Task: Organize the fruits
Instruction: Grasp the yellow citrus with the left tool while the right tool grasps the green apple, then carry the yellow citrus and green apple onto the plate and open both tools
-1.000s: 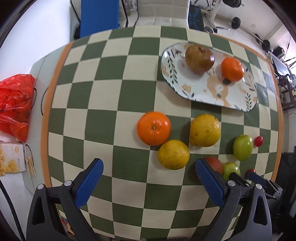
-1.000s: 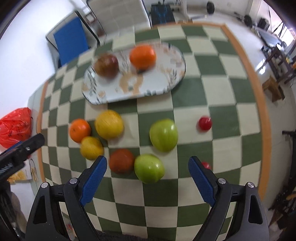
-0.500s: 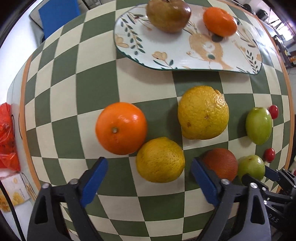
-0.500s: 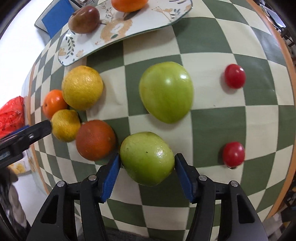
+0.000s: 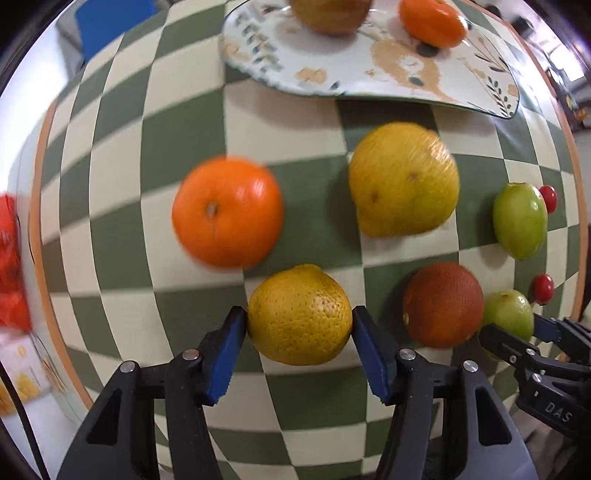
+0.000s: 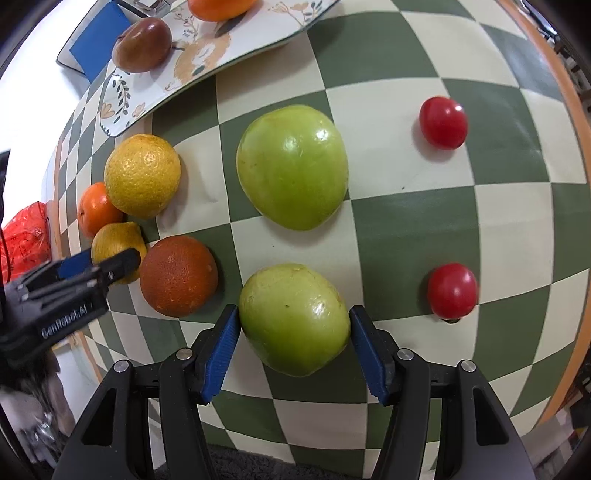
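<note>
- The worktop (image 5: 110,166) is covered by a green-and-cream checkered cloth with an orange border running along its edge.
- The left claw (image 5: 299,332) has its blue pads pressed against both sides of a small yellow citrus (image 5: 300,314), which sits on the cloth at the near side of the group.
- The right claw (image 6: 293,328) has its pads touching both flanks of the near green fruit (image 6: 294,317), also resting on the cloth.
- Just beside that green fruit, to its left in the right wrist view, lies a dark reddish-orange fruit (image 6: 178,275); a larger green fruit (image 6: 291,166) lies farther out on the cloth.
- Two small red tomatoes (image 6: 452,290) lie apart from the rest toward the right border of the cloth.
- A bright orange (image 5: 228,216) and a large yellow citrus (image 5: 404,179) lie on the cloth beyond the left claw, blurred in that view.
- A patterned oval plate (image 5: 406,74) at the far side of the worktop holds a brown-red fruit (image 6: 142,44) and a second orange (image 5: 432,22).
- Off the left edge of the worktop sits a red plastic bag (image 6: 26,240), with a yellow-printed packet (image 5: 18,384) near it.
- A blue chair (image 6: 96,40) stands behind the worktop, against a white floor.
</note>
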A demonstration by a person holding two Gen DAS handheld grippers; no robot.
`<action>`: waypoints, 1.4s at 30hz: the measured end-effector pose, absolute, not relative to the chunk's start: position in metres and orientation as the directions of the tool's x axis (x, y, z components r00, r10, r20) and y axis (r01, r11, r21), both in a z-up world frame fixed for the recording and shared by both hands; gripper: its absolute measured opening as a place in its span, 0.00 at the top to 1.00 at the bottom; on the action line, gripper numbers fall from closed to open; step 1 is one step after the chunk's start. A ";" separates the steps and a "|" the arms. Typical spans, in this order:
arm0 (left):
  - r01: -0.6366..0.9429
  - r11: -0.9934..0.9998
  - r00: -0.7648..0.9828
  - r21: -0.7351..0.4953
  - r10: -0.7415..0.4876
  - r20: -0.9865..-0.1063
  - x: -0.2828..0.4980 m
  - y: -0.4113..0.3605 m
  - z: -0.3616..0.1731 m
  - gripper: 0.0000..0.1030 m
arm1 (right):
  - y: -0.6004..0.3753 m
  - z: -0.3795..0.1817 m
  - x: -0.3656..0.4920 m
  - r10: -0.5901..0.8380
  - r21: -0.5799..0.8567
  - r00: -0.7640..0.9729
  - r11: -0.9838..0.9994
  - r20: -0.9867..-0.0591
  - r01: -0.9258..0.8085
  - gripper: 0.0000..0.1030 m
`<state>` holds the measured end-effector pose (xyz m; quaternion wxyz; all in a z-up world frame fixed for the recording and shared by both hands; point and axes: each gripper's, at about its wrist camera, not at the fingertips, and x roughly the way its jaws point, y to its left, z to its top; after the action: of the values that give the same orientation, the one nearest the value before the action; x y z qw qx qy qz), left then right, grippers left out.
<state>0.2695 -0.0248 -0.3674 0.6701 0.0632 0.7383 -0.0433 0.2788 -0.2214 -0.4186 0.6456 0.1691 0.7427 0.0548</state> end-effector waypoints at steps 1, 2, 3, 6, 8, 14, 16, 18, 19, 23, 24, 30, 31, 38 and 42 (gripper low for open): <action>0.130 0.991 -0.108 0.005 0.019 -0.994 0.266 -0.019 -0.367 0.46 | -0.221 -0.419 0.279 0.317 0.296 -0.112 0.939 -0.942 0.174 0.39; 0.106 0.994 -0.128 -0.018 -0.005 -0.992 0.261 -0.014 -0.367 0.46 | -0.219 -0.419 0.278 0.311 0.291 -0.114 0.943 -0.944 0.165 0.40; 0.080 0.996 -0.149 -0.045 -0.033 -0.988 0.255 -0.009 -0.368 0.46 | -0.218 -0.419 0.277 0.307 0.287 -0.118 0.944 -0.944 0.160 0.40; 0.013 0.996 -0.184 -0.083 -0.079 -0.980 0.242 0.002 -0.377 0.45 | -0.215 -0.419 0.270 0.308 0.286 -0.146 0.946 -0.940 0.154 0.40; -0.008 0.996 -0.171 -0.092 -0.092 -0.981 0.240 0.007 -0.381 0.45 | -0.213 -0.420 0.266 0.314 0.291 -0.154 0.944 -0.937 0.155 0.40; 0.045 0.997 -0.179 -0.059 -0.050 -0.983 0.244 -0.004 -0.387 0.45 | -0.211 -0.420 0.264 0.296 0.276 -0.150 0.951 -0.943 0.143 0.40; 0.061 0.997 -0.179 -0.049 -0.038 -0.983 0.247 -0.006 -0.388 0.45 | -0.211 -0.423 0.264 0.306 0.284 -0.164 0.948 -0.938 0.144 0.40; 0.069 0.997 -0.180 -0.041 -0.028 -0.983 0.248 -0.007 -0.389 0.45 | -0.211 -0.428 0.263 0.317 0.293 -0.178 0.944 -0.932 0.149 0.40; 0.068 0.997 -0.179 -0.038 -0.025 -0.984 0.246 -0.004 -0.389 0.45 | -0.201 -0.432 0.265 0.316 0.292 -0.181 0.945 -0.931 0.149 0.40; 0.058 0.998 -0.168 -0.038 -0.028 -0.985 0.247 -0.014 -0.390 0.45 | -0.192 -0.435 0.264 0.303 0.282 -0.193 0.951 -0.933 0.125 0.40; 0.054 0.998 -0.163 -0.042 -0.033 -0.986 0.246 -0.018 -0.386 0.45 | -0.191 -0.435 0.263 0.297 0.278 -0.193 0.953 -0.935 0.118 0.40; 0.016 0.993 -0.095 -0.121 -0.119 -0.988 0.249 -0.016 -0.342 0.45 | -0.188 -0.431 0.259 0.266 0.253 -0.180 0.963 -0.947 0.089 0.40; 0.012 0.990 -0.073 -0.138 -0.136 -0.988 0.252 -0.017 -0.330 0.45 | -0.189 -0.428 0.258 0.266 0.254 -0.172 0.963 -0.949 0.089 0.40; -0.005 0.978 0.062 -0.211 -0.210 -0.976 0.329 -0.025 -0.269 0.45 | -0.207 -0.370 0.274 0.363 0.355 -0.039 0.925 -0.931 0.137 0.40; -0.063 0.975 0.080 -0.215 -0.210 -0.974 0.377 -0.026 -0.281 0.45 | -0.217 -0.334 0.323 0.385 0.390 0.065 0.911 -0.921 0.132 0.40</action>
<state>0.3773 -0.0258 -0.2806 0.7280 -0.1008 0.6762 -0.0504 0.3225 -0.2170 -0.3339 0.7045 0.1906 0.6777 0.0899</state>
